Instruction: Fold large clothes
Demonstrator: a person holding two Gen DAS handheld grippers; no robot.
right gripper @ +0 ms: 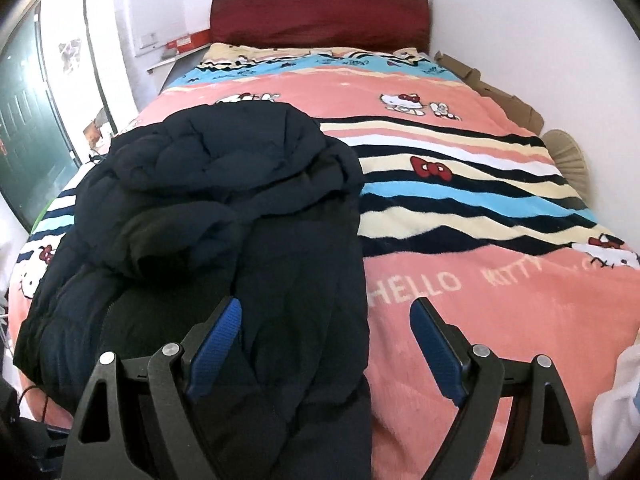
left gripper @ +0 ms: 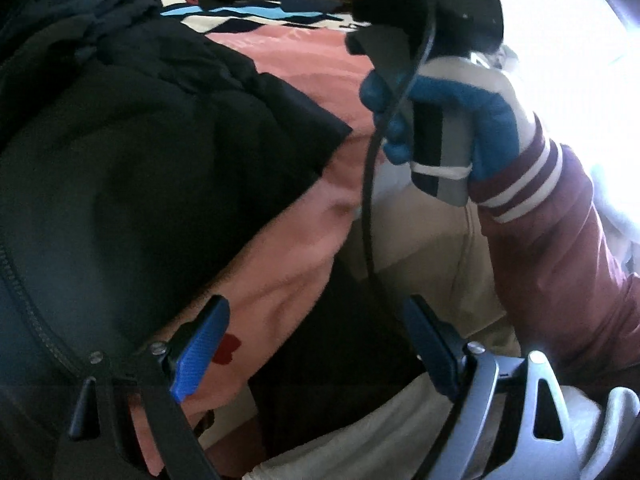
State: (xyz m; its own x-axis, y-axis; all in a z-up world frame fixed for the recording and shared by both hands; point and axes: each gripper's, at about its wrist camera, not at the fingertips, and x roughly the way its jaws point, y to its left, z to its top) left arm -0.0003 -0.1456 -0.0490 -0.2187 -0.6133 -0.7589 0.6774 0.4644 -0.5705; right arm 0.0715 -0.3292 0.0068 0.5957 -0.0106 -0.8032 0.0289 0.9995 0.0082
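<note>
A large dark navy padded jacket [right gripper: 224, 208] lies on the left half of a bed, partly folded lengthwise, hood toward the headboard. In the left wrist view the jacket [left gripper: 140, 152] fills the left side, its zipper at the far left. My right gripper [right gripper: 326, 344] is open, hovering just above the jacket's near hem and the blanket. My left gripper [left gripper: 316, 344] is open and empty, low over the jacket's edge and the blanket. The right gripper's body [left gripper: 436, 148], held by a blue-gloved hand, shows in the left wrist view.
A pink Hello Kitty blanket [right gripper: 480, 288] covers the bed, with a dark red headboard [right gripper: 320, 16] at the far end. Cardboard [right gripper: 492, 88] lies along the bed's right edge by the wall. A green door [right gripper: 24, 128] stands at left. My red-sleeved arm [left gripper: 560, 240] and beige trousers are close by.
</note>
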